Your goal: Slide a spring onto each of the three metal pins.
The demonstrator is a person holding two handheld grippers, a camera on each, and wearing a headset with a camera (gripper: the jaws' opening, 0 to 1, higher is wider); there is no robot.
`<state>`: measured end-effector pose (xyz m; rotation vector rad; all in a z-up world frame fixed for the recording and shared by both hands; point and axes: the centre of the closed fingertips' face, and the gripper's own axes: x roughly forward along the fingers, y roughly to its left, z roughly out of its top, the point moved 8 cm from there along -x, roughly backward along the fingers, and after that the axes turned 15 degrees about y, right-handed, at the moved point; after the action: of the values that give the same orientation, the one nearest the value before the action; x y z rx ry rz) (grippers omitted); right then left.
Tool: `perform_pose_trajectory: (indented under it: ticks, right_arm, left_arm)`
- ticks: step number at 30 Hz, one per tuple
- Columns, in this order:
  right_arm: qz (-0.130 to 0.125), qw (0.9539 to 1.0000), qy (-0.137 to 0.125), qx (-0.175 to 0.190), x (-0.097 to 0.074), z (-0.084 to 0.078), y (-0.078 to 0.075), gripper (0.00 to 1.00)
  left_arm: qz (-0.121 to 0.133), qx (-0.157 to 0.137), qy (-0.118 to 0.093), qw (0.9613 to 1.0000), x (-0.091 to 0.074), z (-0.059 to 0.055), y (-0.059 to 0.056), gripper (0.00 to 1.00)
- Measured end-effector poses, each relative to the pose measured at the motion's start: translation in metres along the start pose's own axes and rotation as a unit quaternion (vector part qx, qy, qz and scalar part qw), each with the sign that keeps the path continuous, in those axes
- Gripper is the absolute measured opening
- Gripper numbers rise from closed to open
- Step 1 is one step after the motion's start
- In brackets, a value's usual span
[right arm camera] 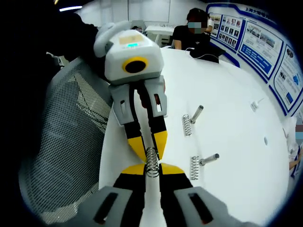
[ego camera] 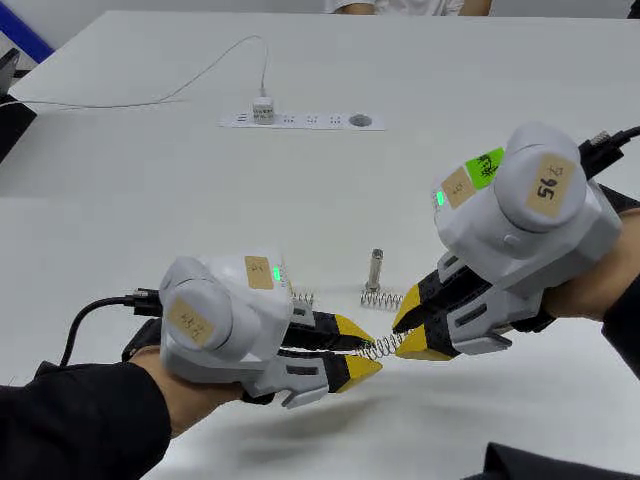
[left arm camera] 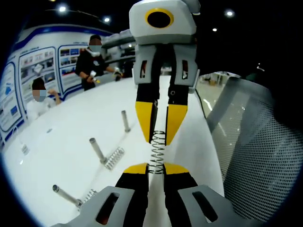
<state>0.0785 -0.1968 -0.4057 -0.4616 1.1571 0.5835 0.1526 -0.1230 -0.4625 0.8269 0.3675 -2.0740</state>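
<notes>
A thin metal spring (ego camera: pixel 385 346) hangs just above the white table, gripped at both ends. My left gripper (ego camera: pixel 366 350) is shut on its left end and my right gripper (ego camera: pixel 407 332) on its right end, tips almost meeting. The left gripper view has the spring (left arm camera: pixel 156 150) running from my own jaws up to the right gripper (left arm camera: pixel 160 126). Behind it stand three metal pins (left arm camera: pixel 125 120) (left arm camera: pixel 97 150) (left arm camera: pixel 64 194). A loose spring (left arm camera: pixel 113 158) lies at the middle pin's foot and another spring (left arm camera: pixel 88 194) by the nearest one. One pin (ego camera: pixel 376 268) stands upright with a spring (ego camera: pixel 382 298) lying beside it.
A white power strip (ego camera: pixel 300 120) with a plug (ego camera: pixel 263 110) and cable lies at the far side of the table (ego camera: pixel 480 150). A grey mesh chair (left arm camera: pixel 251 151) stands close beside the table edge. People sit at the table's far end (right arm camera: pixel 196 33).
</notes>
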Motion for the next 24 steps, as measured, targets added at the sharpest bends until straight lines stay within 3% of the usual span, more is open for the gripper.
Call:
perform_pose_trajectory:
  ticks: [3, 12, 24]
  right_arm:
    - [-0.001, 0.9998, -0.018, -0.001, -0.004, 0.007, 0.0, 0.12]
    - [-0.005, 0.9992, -0.038, -0.009, -0.003, 0.018, 0.003, 0.12]
    - [0.0, 0.9987, -0.05, 0.009, -0.002, 0.015, 0.005, 0.16]
  left_arm:
    - [-0.002, 0.002, -0.001, 1.0, 0.001, 0.001, -0.001, 0.11]
    - [-0.005, 0.006, -0.002, 1.0, 0.001, 0.001, -0.003, 0.11]
    - [-0.008, 0.007, -0.009, 0.9999, 0.0, 0.003, -0.004, 0.11]
